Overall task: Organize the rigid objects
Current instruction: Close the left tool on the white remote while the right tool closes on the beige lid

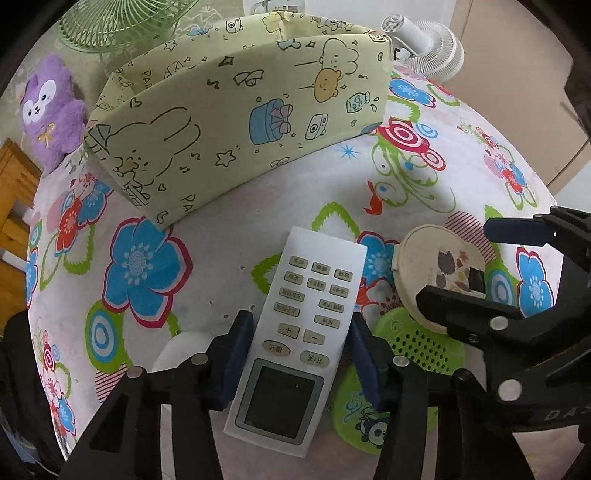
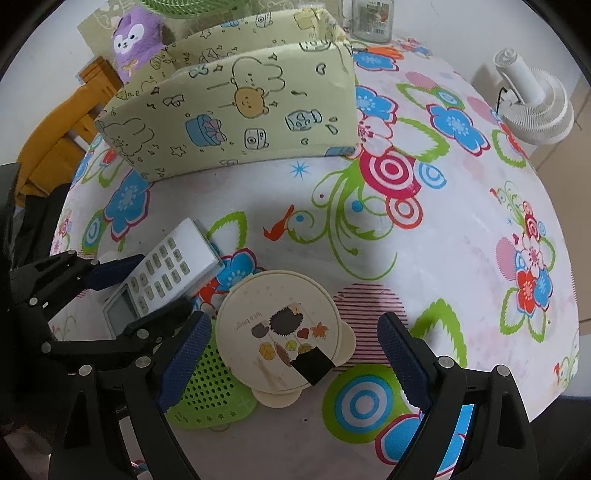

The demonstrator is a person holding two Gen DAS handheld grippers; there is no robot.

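Note:
My left gripper (image 1: 299, 354) is shut on a white remote control (image 1: 295, 332), its blue pads pressed on both long sides; the remote (image 2: 166, 273) is tilted up off the table. My right gripper (image 2: 295, 365) is open, its fingers either side of a cream round lid (image 2: 284, 328) that lies on the table, overlapping a green perforated piece (image 2: 210, 387). The lid (image 1: 439, 273) and green piece (image 1: 421, 343) also show in the left wrist view. A pale green cartoon-print storage box (image 1: 236, 110) stands open at the back of the table (image 2: 461, 258).
A purple plush toy (image 1: 50, 110) sits left of the box. A white desk fan (image 2: 535, 107) stands at the right edge and a green fan (image 1: 122, 22) behind the box. A glass jar (image 2: 371, 18) stands at the back. A white object (image 1: 181, 350) lies under the left gripper.

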